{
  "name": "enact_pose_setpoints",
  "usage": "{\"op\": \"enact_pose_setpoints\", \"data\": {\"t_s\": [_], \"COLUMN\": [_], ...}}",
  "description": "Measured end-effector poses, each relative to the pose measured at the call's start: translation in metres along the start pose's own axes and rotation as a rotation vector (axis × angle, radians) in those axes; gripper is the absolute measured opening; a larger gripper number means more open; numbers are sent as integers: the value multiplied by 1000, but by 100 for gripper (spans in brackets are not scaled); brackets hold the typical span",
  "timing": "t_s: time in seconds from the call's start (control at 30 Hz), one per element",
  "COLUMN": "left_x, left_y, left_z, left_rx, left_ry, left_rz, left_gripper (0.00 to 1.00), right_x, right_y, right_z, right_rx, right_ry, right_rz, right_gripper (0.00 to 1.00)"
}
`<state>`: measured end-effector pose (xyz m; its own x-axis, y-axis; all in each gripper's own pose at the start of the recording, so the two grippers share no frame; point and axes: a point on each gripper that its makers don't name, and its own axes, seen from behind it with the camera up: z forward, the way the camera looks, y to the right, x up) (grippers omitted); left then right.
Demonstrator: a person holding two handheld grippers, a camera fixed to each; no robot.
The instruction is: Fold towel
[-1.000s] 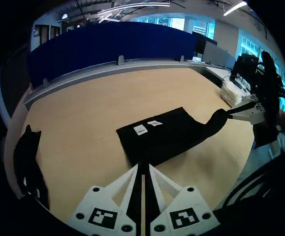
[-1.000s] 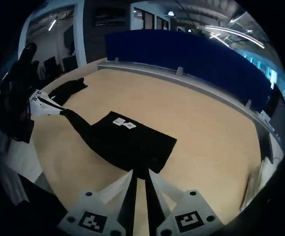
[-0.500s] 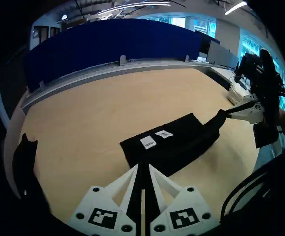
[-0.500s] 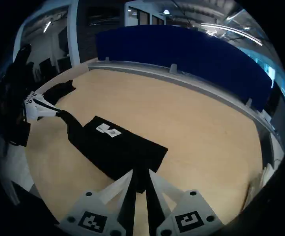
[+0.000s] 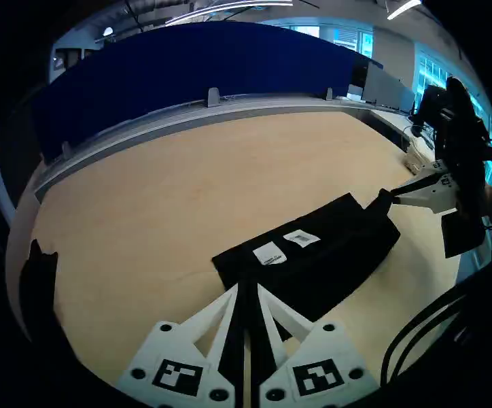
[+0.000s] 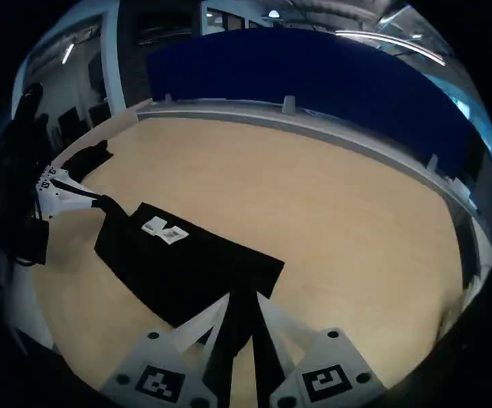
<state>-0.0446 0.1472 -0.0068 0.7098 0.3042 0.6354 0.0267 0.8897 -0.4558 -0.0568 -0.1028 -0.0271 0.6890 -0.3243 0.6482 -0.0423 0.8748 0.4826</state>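
Pinching one corner of the black towel [image 5: 321,248], the left gripper [image 5: 249,289] sits at the bottom centre of the left gripper view, its fingers clenched on the cloth. The towel stretches from there toward the right of the frame across the wooden table [image 5: 164,190], with two white labels [image 5: 270,253] on its upper side. At the right edge, the right gripper [image 5: 390,198] grips the towel's far end. In the right gripper view, that gripper's own fingers at bottom centre are likewise clamped on a towel corner. A blue partition [image 5: 178,64] spans the top, and another dark cloth [image 6: 86,160] lies on the table at upper left.
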Motion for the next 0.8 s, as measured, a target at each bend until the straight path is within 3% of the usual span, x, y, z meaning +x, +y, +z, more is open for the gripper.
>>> {"op": "enact_pose_setpoints", "data": {"t_s": [0.47, 0.8], "left_x": [-14, -17], "left_y": [-2, -10], "left_z": [28, 44], "left_rx": [29, 61], "left_ry": [0, -11], "left_rz": [15, 46], "left_gripper": [4, 6], "right_x": [-15, -17], "right_y": [12, 16], "right_z": [29, 42], "right_rx": [-51, -82], "right_ry": [-31, -40], "right_rz": [55, 50], "right_gripper": [14, 18]}}
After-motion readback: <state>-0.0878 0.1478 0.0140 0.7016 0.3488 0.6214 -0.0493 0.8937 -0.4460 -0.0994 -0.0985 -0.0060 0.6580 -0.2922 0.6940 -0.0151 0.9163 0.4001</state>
